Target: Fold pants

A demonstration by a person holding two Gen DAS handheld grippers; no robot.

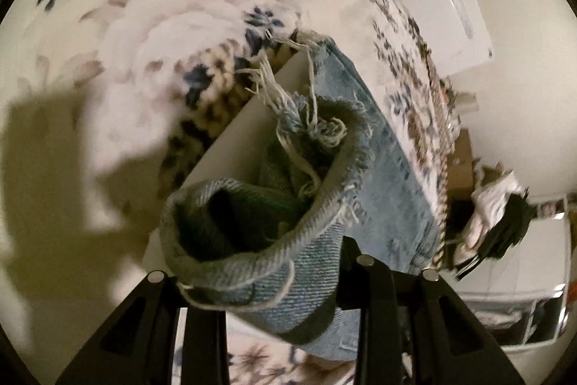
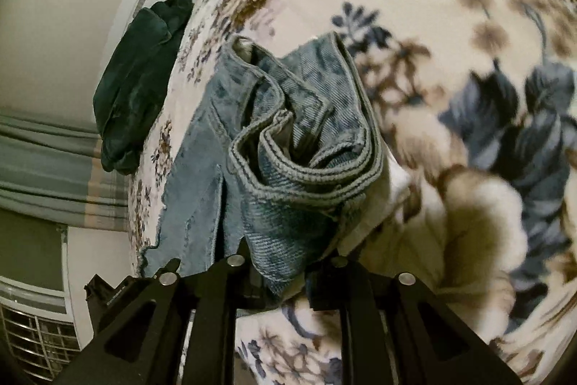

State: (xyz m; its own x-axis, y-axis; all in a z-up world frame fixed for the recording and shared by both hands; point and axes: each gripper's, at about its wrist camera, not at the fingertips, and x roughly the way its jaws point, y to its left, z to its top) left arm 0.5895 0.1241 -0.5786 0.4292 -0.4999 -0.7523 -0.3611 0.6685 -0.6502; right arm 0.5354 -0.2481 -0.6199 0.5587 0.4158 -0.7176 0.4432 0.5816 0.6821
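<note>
Spreading beneath everything, one floral blanket (image 1: 151,35) in cream, blue and brown carries one pair of light-blue denim pants (image 2: 288,132), bunched and lifted at both ends. Beyond them lies one dark green garment (image 2: 137,82) at the blanket's edge. The frayed hem, with loose white threads, curls open before the left tongs (image 1: 259,280), whose two fingers are nearly closed, pinching the cuff fabric. The right tongs (image 2: 286,262), likewise narrowed, clamp a stitched, rolled edge of the pants, the denim hanging from both grips over the blanket.
</note>
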